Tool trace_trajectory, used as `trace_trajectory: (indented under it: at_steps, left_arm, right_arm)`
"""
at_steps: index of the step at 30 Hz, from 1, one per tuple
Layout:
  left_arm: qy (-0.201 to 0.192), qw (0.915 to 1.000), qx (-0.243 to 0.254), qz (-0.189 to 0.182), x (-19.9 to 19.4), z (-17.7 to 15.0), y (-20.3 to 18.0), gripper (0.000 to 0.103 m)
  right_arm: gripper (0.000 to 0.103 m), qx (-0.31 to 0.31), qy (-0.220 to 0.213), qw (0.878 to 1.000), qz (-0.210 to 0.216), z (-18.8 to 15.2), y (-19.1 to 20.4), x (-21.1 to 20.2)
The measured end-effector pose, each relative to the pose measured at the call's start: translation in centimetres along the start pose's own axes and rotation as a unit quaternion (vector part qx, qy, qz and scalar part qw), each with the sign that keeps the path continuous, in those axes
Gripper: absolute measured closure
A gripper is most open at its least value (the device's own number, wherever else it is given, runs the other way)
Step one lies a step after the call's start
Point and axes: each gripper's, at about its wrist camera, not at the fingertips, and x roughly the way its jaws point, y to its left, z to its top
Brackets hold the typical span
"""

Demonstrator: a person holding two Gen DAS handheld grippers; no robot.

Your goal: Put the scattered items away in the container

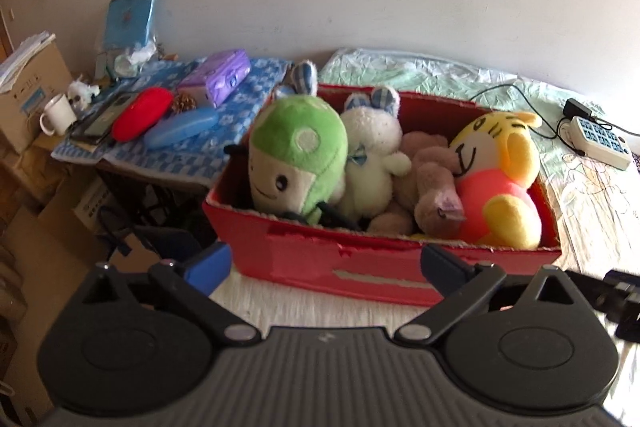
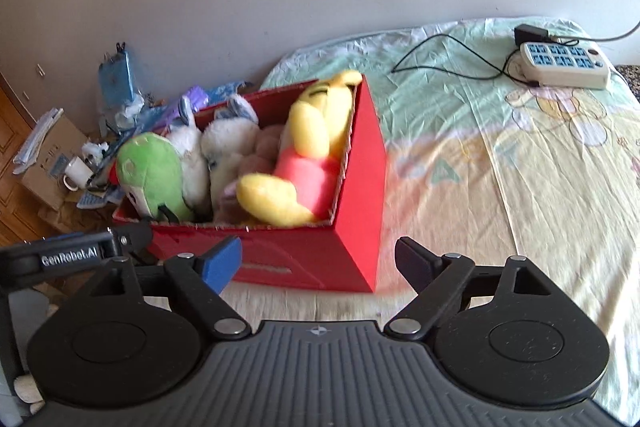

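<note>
A red cardboard box (image 1: 304,259) stands on the bed and also shows in the right wrist view (image 2: 360,187). Inside it lie a green plush (image 1: 296,151), a white bunny plush (image 1: 372,155), a brown plush (image 1: 428,187) and a yellow and pink tiger plush (image 1: 496,179). The same green plush (image 2: 152,175), white bunny (image 2: 228,151) and yellow plush (image 2: 308,155) show in the right wrist view. My left gripper (image 1: 326,265) is open and empty in front of the box. My right gripper (image 2: 318,261) is open and empty by the box's near right corner.
A side table with a blue cloth (image 1: 180,147) holds a purple pack (image 1: 218,77), a red case (image 1: 140,113), a blue case (image 1: 180,127) and a white mug (image 1: 58,113). A power strip (image 2: 564,65) with cables lies on the bed sheet (image 2: 520,167). Cardboard boxes (image 1: 28,95) stand at the left.
</note>
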Motion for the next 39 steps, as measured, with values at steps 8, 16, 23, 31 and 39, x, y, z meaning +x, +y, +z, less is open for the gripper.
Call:
trace_trajectory:
  at_steps: [8, 16, 23, 31, 39]
  left_arm:
    - [0.034, 0.9994, 0.009, -0.003, 0.6, 0.2, -0.4, 0.002]
    - [0.032, 0.9985, 0.042, -0.016, 1.7, 1.5, 0.3, 0.001]
    - [0.038, 0.9949, 0.086, -0.036, 2.8, 1.9, 2.9, 0.001]
    - [0.041, 0.9917, 0.113, -0.044, 3.0, 2.5, 5.0, 0.001]
    - [0.02, 0.991, 0.118, -0.059, 1.9, 4.6, 4.8, 0.001]
  right_arm:
    - [0.015, -0.006, 0.027, 0.999, -0.03, -0.3, 0.8, -0.3]
    - [0.014, 0.01, -0.005, 0.996, -0.087, 0.0, 2.9, -1.8]
    - [0.014, 0.061, -0.028, 0.988, -0.136, -0.9, 6.3, -1.6]
    - [0.014, 0.083, -0.028, 0.981, -0.172, -1.9, 9.7, -1.1]
    - [0.013, 0.09, -0.018, 0.976, -0.195, 0.8, 10.8, -1.8]
